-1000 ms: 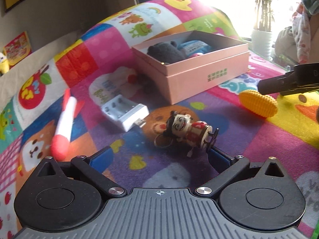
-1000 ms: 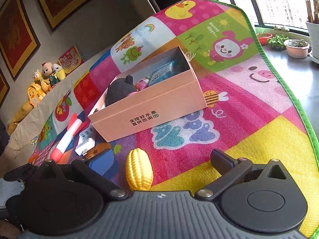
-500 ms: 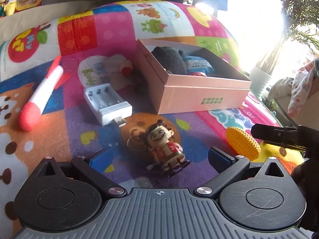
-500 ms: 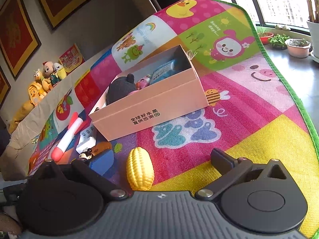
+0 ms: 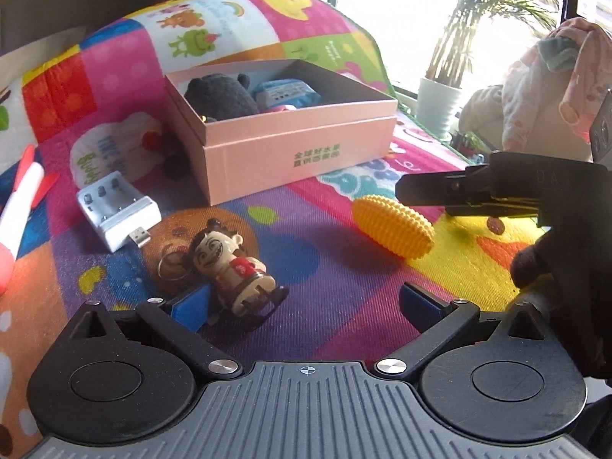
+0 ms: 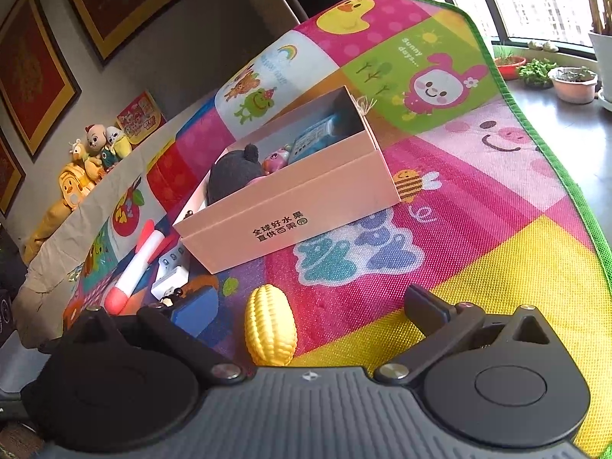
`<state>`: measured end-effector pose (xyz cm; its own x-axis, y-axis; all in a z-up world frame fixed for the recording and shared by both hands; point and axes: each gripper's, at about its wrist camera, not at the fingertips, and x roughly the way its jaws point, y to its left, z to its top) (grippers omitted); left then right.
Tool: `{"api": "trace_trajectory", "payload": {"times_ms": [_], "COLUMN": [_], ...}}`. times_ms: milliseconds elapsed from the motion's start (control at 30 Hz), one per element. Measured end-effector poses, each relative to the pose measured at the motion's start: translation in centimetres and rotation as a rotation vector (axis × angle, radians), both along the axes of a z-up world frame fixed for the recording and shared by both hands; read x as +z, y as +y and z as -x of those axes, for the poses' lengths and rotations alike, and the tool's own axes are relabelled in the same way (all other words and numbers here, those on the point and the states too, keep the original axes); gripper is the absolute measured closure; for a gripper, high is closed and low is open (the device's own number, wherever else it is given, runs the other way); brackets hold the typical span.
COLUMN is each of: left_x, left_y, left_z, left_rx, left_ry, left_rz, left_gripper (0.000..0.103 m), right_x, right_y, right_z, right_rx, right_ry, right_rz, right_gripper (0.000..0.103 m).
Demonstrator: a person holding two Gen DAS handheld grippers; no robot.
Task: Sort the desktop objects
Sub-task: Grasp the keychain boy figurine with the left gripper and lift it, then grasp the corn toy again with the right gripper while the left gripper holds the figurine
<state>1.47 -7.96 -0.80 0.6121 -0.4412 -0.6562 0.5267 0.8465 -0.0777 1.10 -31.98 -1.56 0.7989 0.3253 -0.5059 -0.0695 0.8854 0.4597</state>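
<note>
Both grippers, left gripper (image 5: 304,302) and right gripper (image 6: 310,311), gape wide; rocket toy (image 5: 17,206) is cut off.

On the play mat (image 5: 344,321) the figurine keychain (image 5: 233,267) lies just before the left gripper (image 5: 306,302), close beside its left finger, with the battery charger (image 5: 118,210) behind and to the left of it and the toy rocket (image 5: 19,206) farther left at the frame edge. The toy corn (image 5: 394,227) lies to the right of the figurine, under the tip of the right gripper (image 6: 310,306). Behind them all stands the open box (image 5: 298,153), holding a plush toy (image 5: 222,95) on the left and a packet (image 5: 287,93) to its right.
</note>
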Motion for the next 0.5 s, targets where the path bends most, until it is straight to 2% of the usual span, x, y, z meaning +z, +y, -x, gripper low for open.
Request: {"api": "trace_trajectory", "payload": {"times_ms": [200,333,433,500], "left_x": [0.0,-0.1,-0.1,0.2], "left_y": [0.8,0.3,0.7,1.5], "left_z": [0.7,1.1,1.6,1.8], "left_rx": [0.055,0.056,0.076,0.127], "left_ry": [0.017,0.011,-0.007,-0.026], "left_rz": [-0.017,-0.077,-0.059,-0.028], "left_gripper": [0.000,0.000,0.000,0.000], "right_x": [0.1,0.7,1.4,1.7], "right_y": [0.1,1.1,1.8,2.6], "right_z": [0.0,-0.4,0.4,0.8], "right_rx": [0.014,0.089,0.111,0.123], "right_ry": [0.001,0.029,-0.017,-0.040], "right_rz": [0.016,0.126,0.214,0.303], "right_gripper": [0.000,0.000,0.000,0.001]}}
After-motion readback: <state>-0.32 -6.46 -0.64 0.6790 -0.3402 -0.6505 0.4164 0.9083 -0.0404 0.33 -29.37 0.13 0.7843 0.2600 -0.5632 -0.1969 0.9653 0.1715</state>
